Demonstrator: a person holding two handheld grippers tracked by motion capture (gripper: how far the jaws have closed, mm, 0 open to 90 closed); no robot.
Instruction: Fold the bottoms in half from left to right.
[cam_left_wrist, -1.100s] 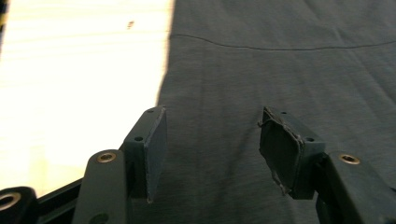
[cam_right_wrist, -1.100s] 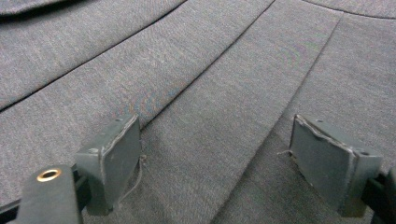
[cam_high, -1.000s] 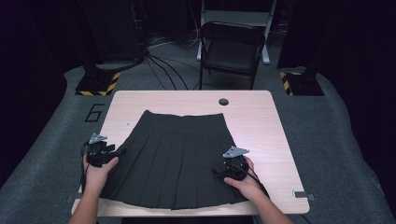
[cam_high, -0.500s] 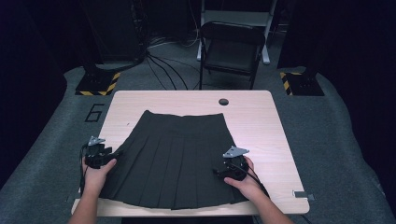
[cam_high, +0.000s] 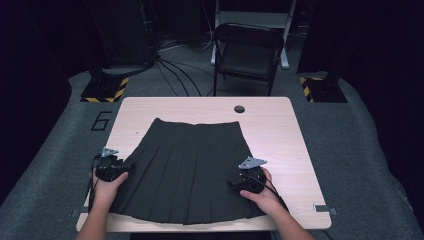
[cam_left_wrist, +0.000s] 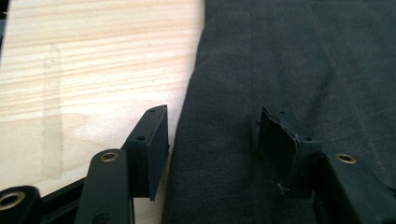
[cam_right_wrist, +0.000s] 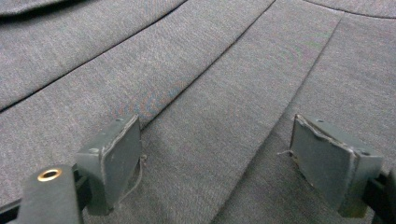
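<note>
Wooden table (cam_high: 280, 130) carries a dark pleated skirt (cam_high: 192, 170) spread flat. Left gripper (cam_high: 111, 167) straddles its left edge, jaws apart, gripping nothing; right gripper (cam_high: 247, 179) over right pleats, jaws wide, empty.

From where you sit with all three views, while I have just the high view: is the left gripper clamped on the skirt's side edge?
Observer: No. In the left gripper view the left gripper is open. The edge of the skirt runs between its jaws, unpinched.
Operator: Where do the two jaws sit?
Observer: One is over the bare table, the other over the cloth.
Operator: And the right gripper?
Observer: The right gripper is open too, with both jaws over the cloth and a pleat fold running between them.
</note>
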